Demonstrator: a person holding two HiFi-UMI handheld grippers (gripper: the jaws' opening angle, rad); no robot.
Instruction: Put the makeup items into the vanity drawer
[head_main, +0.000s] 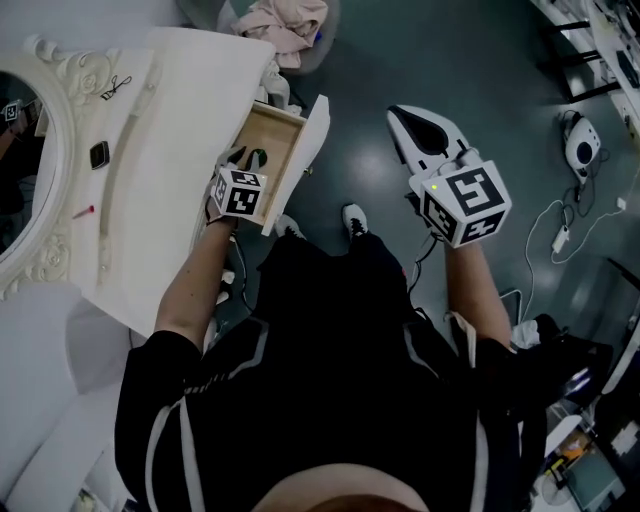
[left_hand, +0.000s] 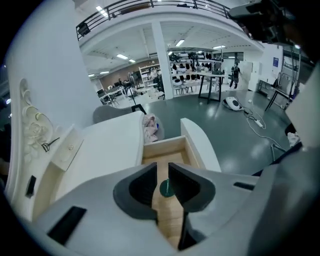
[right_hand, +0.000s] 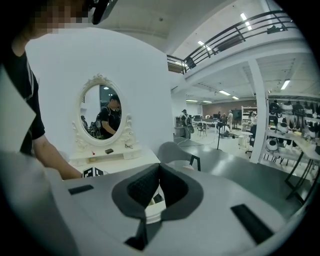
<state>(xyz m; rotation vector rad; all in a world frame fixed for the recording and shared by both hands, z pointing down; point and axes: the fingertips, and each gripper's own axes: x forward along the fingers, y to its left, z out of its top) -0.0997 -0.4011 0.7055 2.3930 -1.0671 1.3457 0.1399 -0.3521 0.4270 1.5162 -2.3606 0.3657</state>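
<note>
The white vanity (head_main: 190, 110) stands at my left with its wooden drawer (head_main: 275, 125) pulled open. My left gripper (head_main: 245, 157) reaches down into that drawer. In the left gripper view its jaws (left_hand: 162, 172) stand a narrow gap apart, shut on a small green makeup item (left_hand: 164, 189) above the drawer floor (left_hand: 167, 150). My right gripper (head_main: 405, 118) hangs over the floor to the right of the drawer, shut with nothing in it (right_hand: 159, 167). A black compact (head_main: 99, 155), a pink stick (head_main: 82, 212) and a black clip (head_main: 115, 88) lie by the oval mirror (head_main: 20, 160).
A chair with a heap of pale clothes (head_main: 285, 25) stands just beyond the drawer. A white device (head_main: 580, 145) with cables (head_main: 560, 235) lies on the dark floor at the right. The person's shoe (head_main: 355, 218) is below the drawer front.
</note>
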